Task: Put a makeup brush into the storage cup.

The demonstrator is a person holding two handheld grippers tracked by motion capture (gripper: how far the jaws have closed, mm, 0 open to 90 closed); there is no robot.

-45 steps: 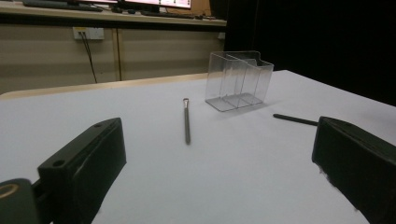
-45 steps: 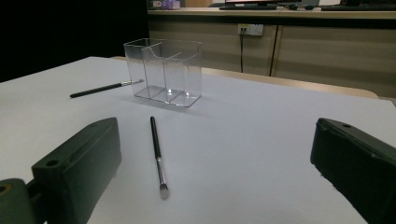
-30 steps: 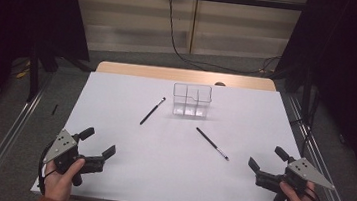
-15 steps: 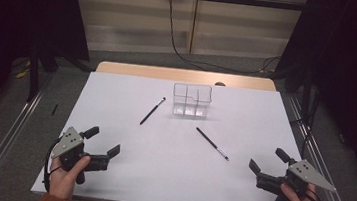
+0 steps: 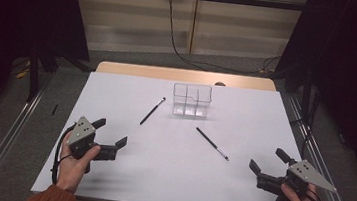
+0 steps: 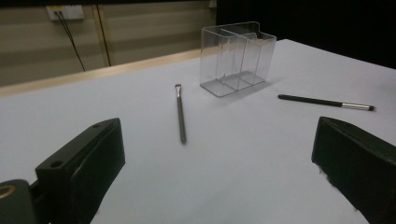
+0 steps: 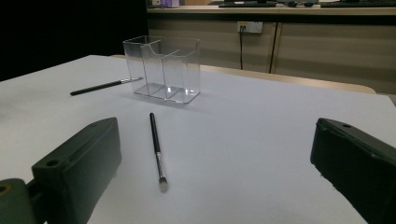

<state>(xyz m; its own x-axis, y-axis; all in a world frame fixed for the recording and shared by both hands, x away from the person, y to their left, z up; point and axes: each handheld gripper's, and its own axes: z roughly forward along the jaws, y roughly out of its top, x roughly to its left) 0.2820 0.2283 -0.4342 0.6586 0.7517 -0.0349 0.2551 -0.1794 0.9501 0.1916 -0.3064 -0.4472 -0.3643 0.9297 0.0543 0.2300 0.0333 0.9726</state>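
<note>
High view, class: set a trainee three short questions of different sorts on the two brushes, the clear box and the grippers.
1. True or false: the clear plastic three-compartment organiser holds a brush.
2. Which slim dark brush lies nearer the right gripper: A, the one left of the organiser, or B, the one in front of it?
3. Fill in: the left gripper has its jaws ____.

Key: 1 false; 2 B; 3 open.

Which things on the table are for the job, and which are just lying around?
For the job:
left pen, in front of the left tool
right pen, in front of the right tool
clear box, empty, standing between the pens

Just lying around:
black cable on the floor behind the table
small dark bit on the floor, left of the table
</note>
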